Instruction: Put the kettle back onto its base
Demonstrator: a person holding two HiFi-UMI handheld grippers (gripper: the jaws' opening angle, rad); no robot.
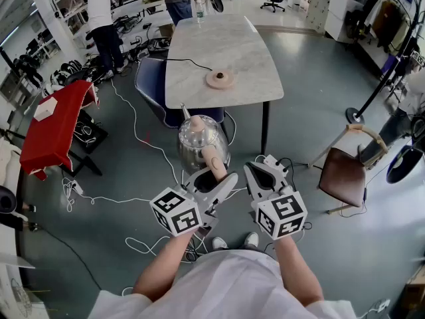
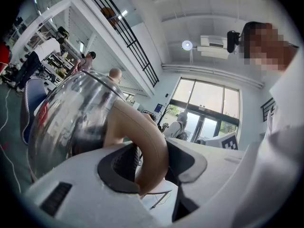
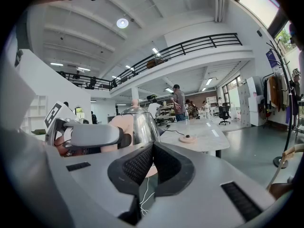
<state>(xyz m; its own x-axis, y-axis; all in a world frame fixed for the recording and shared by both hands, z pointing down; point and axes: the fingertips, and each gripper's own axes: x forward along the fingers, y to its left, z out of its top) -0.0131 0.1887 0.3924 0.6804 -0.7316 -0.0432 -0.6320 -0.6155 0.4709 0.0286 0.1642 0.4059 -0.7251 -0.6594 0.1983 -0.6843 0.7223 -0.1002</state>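
Grey floor [image 1: 133,178], crossed by white cables [image 1: 143,141], is seen below both grippers. Nearest to the person, the left gripper [image 1: 216,175] is clamped on the beige handle [image 1: 214,161] of the kettle [image 1: 198,141]; the handle is pressed between the two dark pads, and the jaws are kept rather wide by it. Just to the right of it, the right gripper [image 1: 267,168] is held with its jaws together and nothing is between them. The two grippers are close side by side but apart.

The shiny steel kettle is carried upright in the air, directly ahead of the left gripper and ahead-left of the right one. It is not placed on anything.

Further ahead of both grippers, a marble table [image 1: 232,45] is found. The round beige base [image 1: 220,79] is lying on its near part, well apart from the kettle, and a black cord [image 1: 186,61] is led from it toward the left edge. A blue chair [image 1: 149,78] is pushed under the table's left side. Far right of the right gripper a wooden chair [image 1: 345,175] is seen. Beyond the table, people [image 1: 103,18] are standing at benches.
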